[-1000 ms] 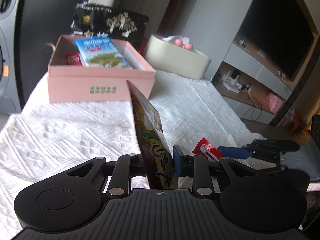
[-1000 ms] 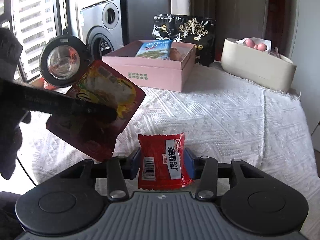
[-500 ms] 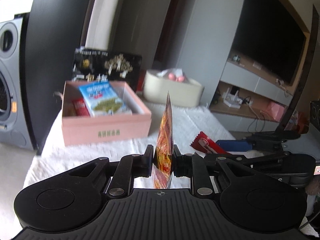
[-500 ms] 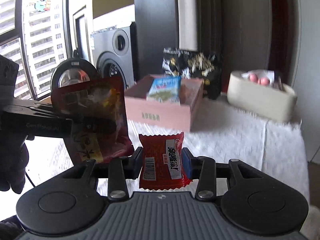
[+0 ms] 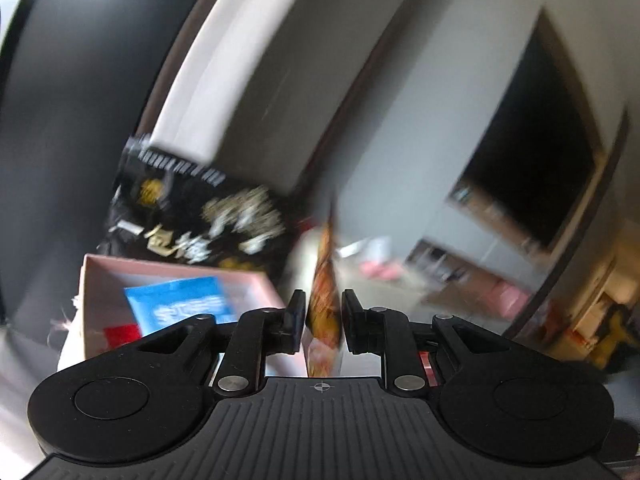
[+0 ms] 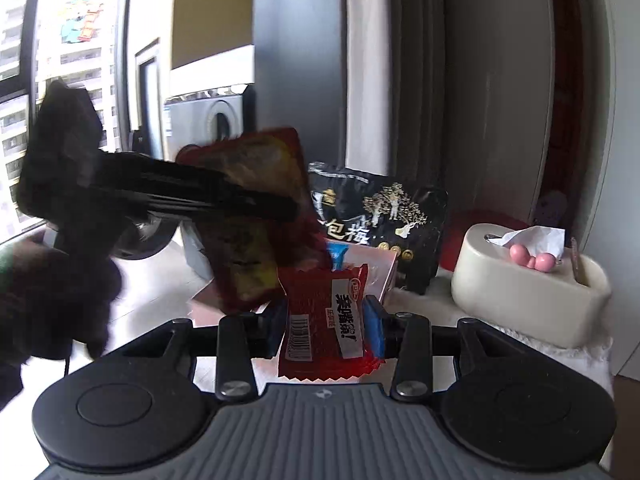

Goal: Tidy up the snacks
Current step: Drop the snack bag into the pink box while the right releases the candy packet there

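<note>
Two grippers, left gripper [image 5: 323, 312] clamping one orange snack packet [image 5: 326, 304], right gripper [image 6: 326, 330] clamping one red snack packet [image 6: 326, 330], one pink box [image 5: 176, 270] holding one blue pack [image 5: 182, 306], one black bag [image 6: 380, 208] behind

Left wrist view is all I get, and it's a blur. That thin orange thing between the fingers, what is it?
Observer: The right wrist view shows it flat on: a red and yellow snack packet, held by the left gripper in the air.
Operator: And the other hand?
Observer: The right gripper is shut on a small red packet with a barcode and white label.
Operator: Where are both headed, do you think?
Observer: Probably the pink box; both packets sit just in front of it in the right view.
Operator: Anything beside that box?
Observer: A cream tissue holder stands to its right, with tissue sticking out.
</note>
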A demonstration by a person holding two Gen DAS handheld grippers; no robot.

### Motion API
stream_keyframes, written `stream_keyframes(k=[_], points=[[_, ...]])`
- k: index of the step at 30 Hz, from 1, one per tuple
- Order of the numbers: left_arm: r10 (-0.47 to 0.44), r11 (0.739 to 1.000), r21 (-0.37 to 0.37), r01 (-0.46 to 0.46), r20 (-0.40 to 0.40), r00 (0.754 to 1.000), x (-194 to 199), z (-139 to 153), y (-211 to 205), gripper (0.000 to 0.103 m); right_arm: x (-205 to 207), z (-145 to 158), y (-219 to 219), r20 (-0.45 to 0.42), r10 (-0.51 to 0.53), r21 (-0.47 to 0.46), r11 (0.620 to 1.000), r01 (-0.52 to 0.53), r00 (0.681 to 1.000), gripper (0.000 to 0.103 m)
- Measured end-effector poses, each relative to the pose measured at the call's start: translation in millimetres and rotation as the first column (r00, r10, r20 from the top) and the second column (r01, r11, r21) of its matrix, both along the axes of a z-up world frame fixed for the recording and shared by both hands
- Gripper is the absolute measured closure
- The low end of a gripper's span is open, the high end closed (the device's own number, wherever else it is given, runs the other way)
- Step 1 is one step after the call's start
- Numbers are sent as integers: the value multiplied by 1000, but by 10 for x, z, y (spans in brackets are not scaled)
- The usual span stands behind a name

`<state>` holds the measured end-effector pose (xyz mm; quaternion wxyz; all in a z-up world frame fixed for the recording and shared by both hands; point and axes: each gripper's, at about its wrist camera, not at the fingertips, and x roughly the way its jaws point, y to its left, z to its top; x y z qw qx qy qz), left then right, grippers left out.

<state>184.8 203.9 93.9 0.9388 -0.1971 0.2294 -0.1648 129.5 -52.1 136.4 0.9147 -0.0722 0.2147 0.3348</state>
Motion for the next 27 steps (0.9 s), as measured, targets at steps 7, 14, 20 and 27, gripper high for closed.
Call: stream_keyframes(k=[7,14,20,27], points=[[10,998,66,0,-152,988,578,-430,250,74,441,-205,162,-68,-39,-58,998,35,997,63],[155,983,-99,-155,-9,988,245,-174,641,74,957,-313,462,-159,-44,6,999,46,986,63],[253,967,11,-254,41,967,-120,-156,667,74,1370,-588,940,-165,-68,-56,997,60,984,63],[332,943,10,-333,51,942,-769,-97,515,74,1316,-717,832,-178,-105,-69,993,94,978,49]])
